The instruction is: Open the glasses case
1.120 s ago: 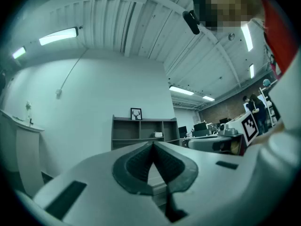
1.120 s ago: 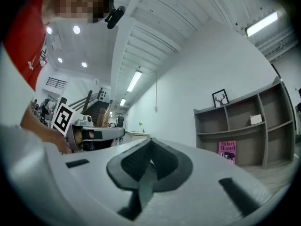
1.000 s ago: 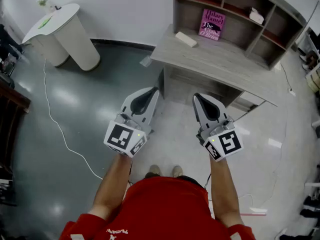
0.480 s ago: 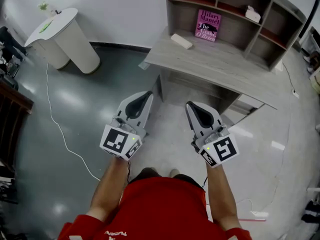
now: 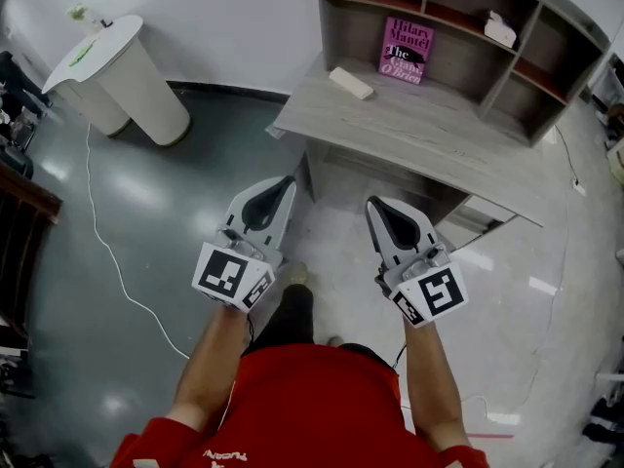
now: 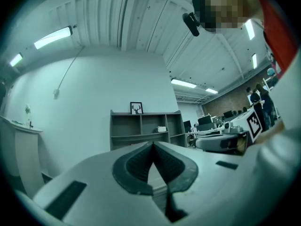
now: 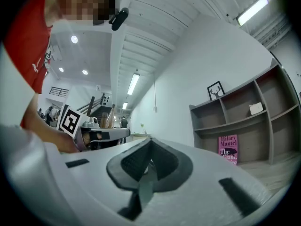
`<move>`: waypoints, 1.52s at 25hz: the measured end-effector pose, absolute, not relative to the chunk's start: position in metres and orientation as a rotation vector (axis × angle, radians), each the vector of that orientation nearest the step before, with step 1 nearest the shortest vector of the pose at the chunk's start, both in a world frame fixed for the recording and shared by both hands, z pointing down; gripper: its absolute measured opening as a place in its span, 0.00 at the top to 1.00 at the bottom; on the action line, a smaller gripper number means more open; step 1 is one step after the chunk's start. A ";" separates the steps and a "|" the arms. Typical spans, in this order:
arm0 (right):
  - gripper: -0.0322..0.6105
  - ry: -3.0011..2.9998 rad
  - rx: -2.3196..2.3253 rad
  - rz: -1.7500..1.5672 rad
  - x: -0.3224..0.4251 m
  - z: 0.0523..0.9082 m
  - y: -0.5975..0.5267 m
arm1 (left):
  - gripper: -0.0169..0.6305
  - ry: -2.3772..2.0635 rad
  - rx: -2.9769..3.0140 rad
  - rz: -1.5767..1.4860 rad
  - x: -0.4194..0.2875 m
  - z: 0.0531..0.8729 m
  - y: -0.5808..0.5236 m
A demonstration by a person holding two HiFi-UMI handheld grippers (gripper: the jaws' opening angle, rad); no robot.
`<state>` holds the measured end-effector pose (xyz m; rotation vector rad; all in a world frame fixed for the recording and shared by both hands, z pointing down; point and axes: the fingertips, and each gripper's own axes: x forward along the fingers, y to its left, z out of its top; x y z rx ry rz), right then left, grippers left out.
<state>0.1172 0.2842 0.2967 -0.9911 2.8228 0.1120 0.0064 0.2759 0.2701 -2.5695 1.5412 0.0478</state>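
Note:
A pale oblong case [image 5: 351, 82] lies on the grey desk [image 5: 429, 135], near its back left part; I take it for the glasses case. Both grippers hang in front of the desk over the floor, well short of it. My left gripper [image 5: 286, 180] is shut and holds nothing; in the left gripper view its jaws [image 6: 152, 145] meet at the tip. My right gripper [image 5: 374, 204] is likewise shut and holds nothing, its jaws [image 7: 149, 150] pressed together. The case shows in neither gripper view.
A shelf unit [image 5: 531, 52] stands on the desk with a pink book [image 5: 409, 50] and a small white thing [image 5: 500, 29] in it. A white round table [image 5: 117, 57] stands at the left; a white cable [image 5: 107, 247] runs across the floor.
The desk and shelf have come slightly closer and shifted left in the head view. The person's leg has stepped forward between the two grippers. Both grippers stay shut.

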 end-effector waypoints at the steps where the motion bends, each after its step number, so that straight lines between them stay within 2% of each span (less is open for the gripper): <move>1: 0.94 2.827 -1.000 0.120 0.114 0.298 0.274 | 0.96 1.539 -2.570 0.055 0.003 0.272 0.265; 19: 0.94 2.819 -1.326 0.134 0.017 0.313 0.008 | 0.96 1.325 -2.748 0.076 -0.107 0.304 -0.022; 38: 0.94 2.999 -1.472 0.127 0.030 0.396 -0.148 | 0.96 1.324 -2.834 -0.135 -0.092 0.386 -0.183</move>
